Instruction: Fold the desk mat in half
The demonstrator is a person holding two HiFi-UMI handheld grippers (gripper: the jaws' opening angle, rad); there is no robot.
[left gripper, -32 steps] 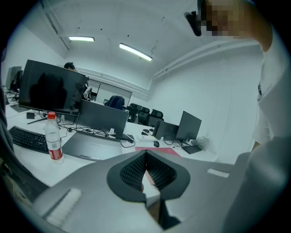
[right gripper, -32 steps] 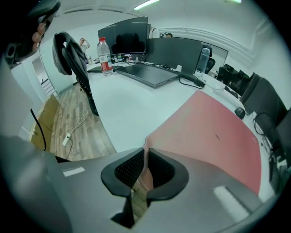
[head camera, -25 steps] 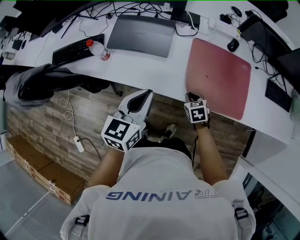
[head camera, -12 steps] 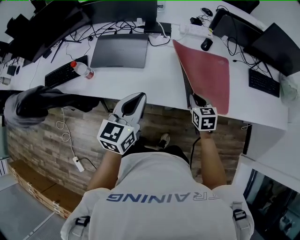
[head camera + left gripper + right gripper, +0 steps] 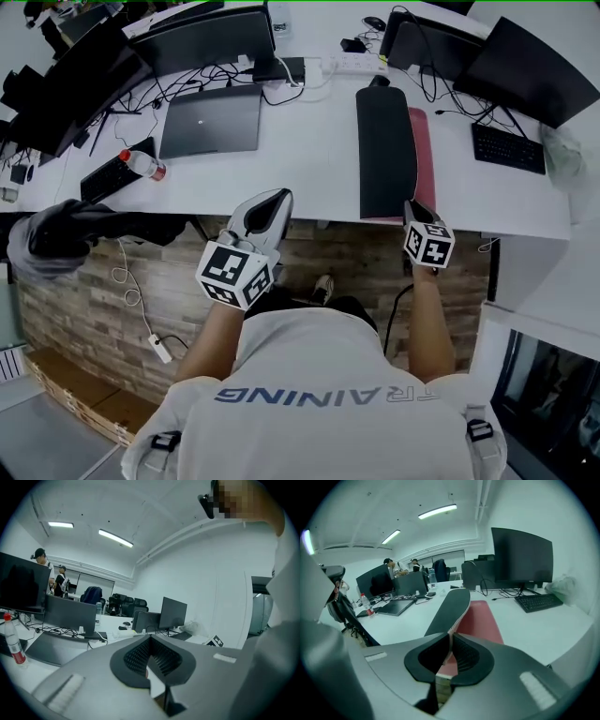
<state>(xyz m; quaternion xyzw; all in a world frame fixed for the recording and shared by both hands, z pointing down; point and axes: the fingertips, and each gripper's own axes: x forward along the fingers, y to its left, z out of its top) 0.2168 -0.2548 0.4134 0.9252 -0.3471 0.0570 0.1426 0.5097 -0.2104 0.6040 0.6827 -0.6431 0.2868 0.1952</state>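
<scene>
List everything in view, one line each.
desk mat: one, red with black underside, one half lifted over the other, desk right
laptop: one, grey, closed, left of mat
keyboards: two, black, desk's left and right ends
water bottle: one, clear, red cap, by left keyboard
power strip: one, white, desk back
monitors: several, black, desk back
desk: one, white
left hand-held gripper: grey, shut, empty
right hand-held gripper: grey, shut on mat's edge

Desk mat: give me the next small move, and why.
Probably carry the right gripper rightward and down: it grips the edge of the mat, and the black flap stands raised over the red half, not flat.
</scene>
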